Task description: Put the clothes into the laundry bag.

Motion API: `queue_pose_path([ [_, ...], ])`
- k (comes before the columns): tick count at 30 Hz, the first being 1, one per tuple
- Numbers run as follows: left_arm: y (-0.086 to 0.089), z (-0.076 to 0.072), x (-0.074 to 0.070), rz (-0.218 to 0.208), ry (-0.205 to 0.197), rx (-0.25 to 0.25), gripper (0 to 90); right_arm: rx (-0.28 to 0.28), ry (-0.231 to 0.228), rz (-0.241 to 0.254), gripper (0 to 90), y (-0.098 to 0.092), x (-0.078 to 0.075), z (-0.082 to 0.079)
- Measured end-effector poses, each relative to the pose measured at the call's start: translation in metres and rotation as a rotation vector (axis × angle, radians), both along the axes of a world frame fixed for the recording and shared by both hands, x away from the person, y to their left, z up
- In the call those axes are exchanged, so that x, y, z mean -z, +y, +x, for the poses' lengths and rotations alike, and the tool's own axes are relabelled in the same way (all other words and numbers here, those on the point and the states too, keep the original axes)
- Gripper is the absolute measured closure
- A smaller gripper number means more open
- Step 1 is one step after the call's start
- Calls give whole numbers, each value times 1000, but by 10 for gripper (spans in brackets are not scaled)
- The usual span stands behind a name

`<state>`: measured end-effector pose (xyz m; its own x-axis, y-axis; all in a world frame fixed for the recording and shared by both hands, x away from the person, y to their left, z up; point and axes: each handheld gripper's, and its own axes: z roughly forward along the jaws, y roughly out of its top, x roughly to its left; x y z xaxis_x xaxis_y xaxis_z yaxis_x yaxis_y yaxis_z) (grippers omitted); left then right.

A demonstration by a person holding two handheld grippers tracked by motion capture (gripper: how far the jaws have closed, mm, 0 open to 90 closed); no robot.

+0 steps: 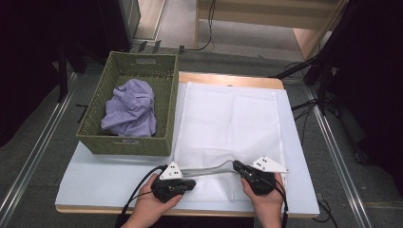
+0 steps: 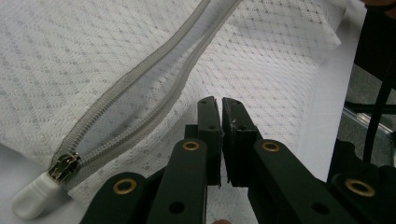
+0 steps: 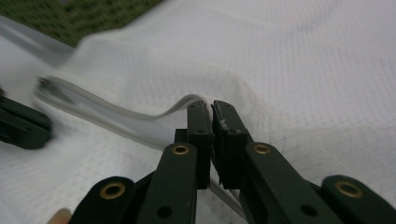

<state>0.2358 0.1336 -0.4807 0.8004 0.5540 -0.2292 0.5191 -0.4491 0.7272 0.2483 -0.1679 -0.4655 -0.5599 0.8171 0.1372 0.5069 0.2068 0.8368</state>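
One white mesh bag point(image 1: 228, 123) is being pinched at its zipper edge by two closed claws, left claw point(image 1: 189, 183) and right claw point(image 1: 236, 165), beside one basket point(image 1: 164, 102).

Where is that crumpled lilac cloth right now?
In the high view, the crumpled lilac cloth lies inside the green woven basket, at the table's left, beside the white mesh laundry bag.
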Motion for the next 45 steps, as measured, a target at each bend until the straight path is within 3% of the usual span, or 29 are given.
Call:
queue_pose_path([
  [3,0,0,0,1,-2,0,872,26,15,-29,845,-1,7,3],
  [6,0,0,0,2,2,1,872,36,-7,-46,801,0,7,3],
  [9,0,0,0,1,1,0,872,37,-10,-67,725,2,9,3],
  [13,0,0,0,-1,-1,0,870,11,4,-72,698,4,9,3],
  [18,0,0,0,1,-1,0,870,10,65,-133,636,8,19,6],
  [20,0,0,0,3,-1,0,870,22,58,-145,581,8,20,6],
  [22,0,0,0,2,0,-1,870,60,54,-194,506,10,19,6],
  [26,0,0,0,2,-1,0,869,81,64,-232,470,8,17,8],
  [32,0,0,0,1,2,1,870,83,82,-214,517,9,17,9],
  [36,0,0,0,0,5,2,870,116,84,-194,585,11,18,12],
  [40,0,1,0,0,5,2,871,134,86,-174,704,12,18,18],
  [43,0,1,0,0,5,1,871,117,104,-153,828,12,17,23],
  [45,1,1,0,-3,6,2,871,92,118,-114,890,10,16,24],
])
